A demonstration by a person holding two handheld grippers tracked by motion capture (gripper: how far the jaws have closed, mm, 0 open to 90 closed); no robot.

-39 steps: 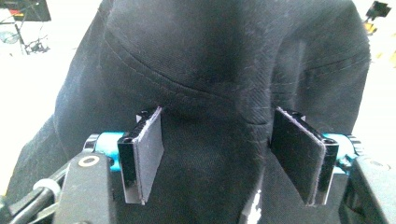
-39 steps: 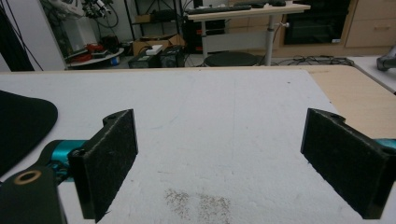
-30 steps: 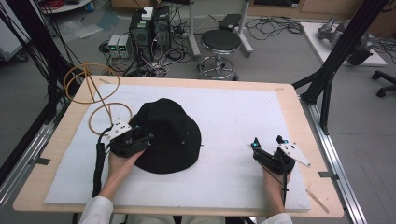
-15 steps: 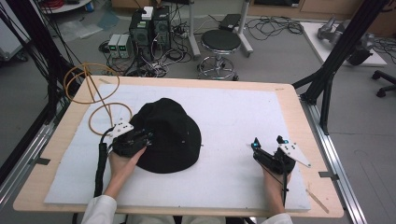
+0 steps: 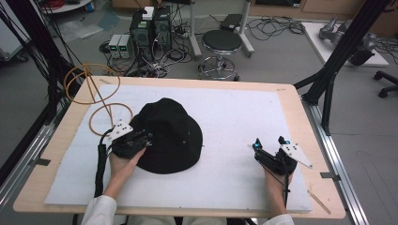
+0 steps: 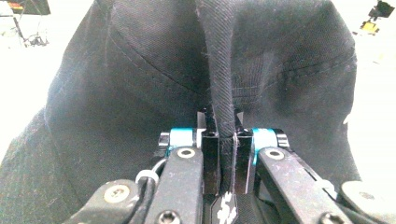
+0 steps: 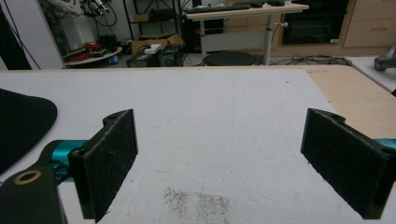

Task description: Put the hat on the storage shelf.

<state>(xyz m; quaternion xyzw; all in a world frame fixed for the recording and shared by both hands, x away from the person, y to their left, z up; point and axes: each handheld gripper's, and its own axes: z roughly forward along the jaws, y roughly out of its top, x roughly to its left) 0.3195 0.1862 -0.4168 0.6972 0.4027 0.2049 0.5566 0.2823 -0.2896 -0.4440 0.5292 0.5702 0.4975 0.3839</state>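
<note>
My left gripper [image 6: 226,140] had its jaws clenched on a raised fold of the black hat [image 5: 170,133], having just been closing, and in the left gripper view the pinched ridge of cloth ran straight up from between the jaws with dark fabric spread to both sides. From the high view I saw that gripper [image 5: 141,139] at the hat's left edge, my left hand [image 5: 123,161] behind it and its cable trailing back along my sleeve. The hat lay brim down on the white mat [image 5: 234,117], left of the middle of the worktop [image 5: 286,91]. Just beyond the left gripper, on the worktop's left side, stood a tan wire stand [image 5: 94,93] of two hoops, one high and one low, close to the hat's far-left rim but apart from it. My right gripper [image 5: 267,144] sat well apart from the hat on the mat's right side, its jaws released and standing wide with nothing between them; in the right gripper view [image 7: 219,154] I saw bare mat ahead with a faint speckled smudge [image 7: 198,203] close in, and the hat's brim [image 7: 23,126] showing at the far left. Beyond the far edge of the worktop the floor held a round stool [image 5: 221,42] and tangled cables [image 5: 159,61].
</note>
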